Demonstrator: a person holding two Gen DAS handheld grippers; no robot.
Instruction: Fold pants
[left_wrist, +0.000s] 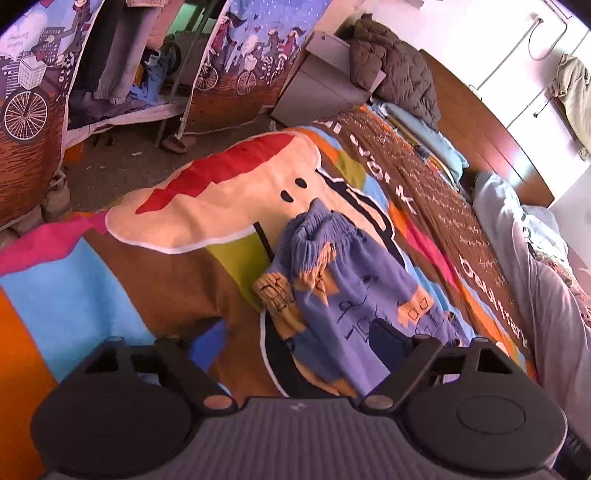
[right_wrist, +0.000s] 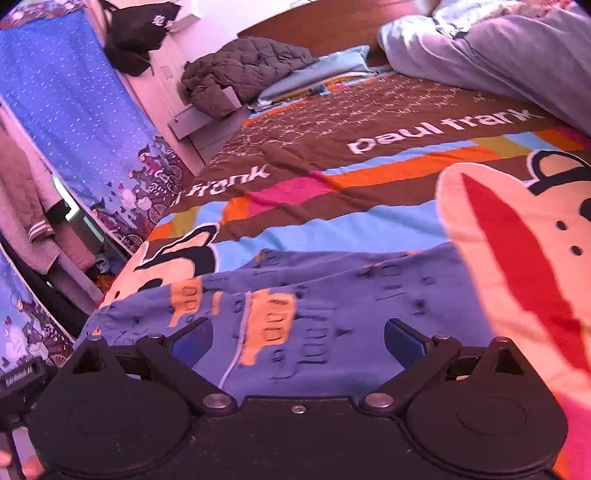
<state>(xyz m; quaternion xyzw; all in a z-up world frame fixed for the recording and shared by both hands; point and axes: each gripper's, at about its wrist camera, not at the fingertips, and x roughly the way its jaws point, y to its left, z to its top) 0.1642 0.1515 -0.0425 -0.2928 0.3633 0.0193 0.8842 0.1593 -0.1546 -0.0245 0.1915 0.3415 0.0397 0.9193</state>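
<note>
The left gripper (left_wrist: 295, 341) had its jaws spread wide, with nothing pinched between them; only one dark blue pad (left_wrist: 386, 338) showed clearly, on the right side of that view, hovering over the lower part of the pants (left_wrist: 354, 295). The other pad was hard to make out against the bedding. The right gripper (right_wrist: 297, 341) likewise stood with its jaws apart, both blue pads (right_wrist: 194, 341) visible on either side of a stretch of cloth and pressing on nothing; whether they touched the fabric below could not be told. The pants (right_wrist: 314, 295) were purple-blue with orange patches and small dark line drawings, and they lay on the bedspread (left_wrist: 184, 266). In the left wrist view they ran away from the gripper, with the gathered, ribbed waistband (left_wrist: 314, 229) bunched up at the far end and one edge turned back to show its orange side. In the right wrist view they lay spread flat across the picture just ahead of the fingers, somewhat blurred. The bedspread was a bright patchwork of brown, blue, orange and pink with a large cream cartoon face and the words "paul frank". Farther off on the bed, a dark quilted jacket (right_wrist: 240, 74) lay beside a light blue pillow (right_wrist: 317, 70), and a grey duvet (right_wrist: 498, 55) was heaped along the far side. A patterned curtain (right_wrist: 74, 110) with bicycles hung beyond the bed.
</note>
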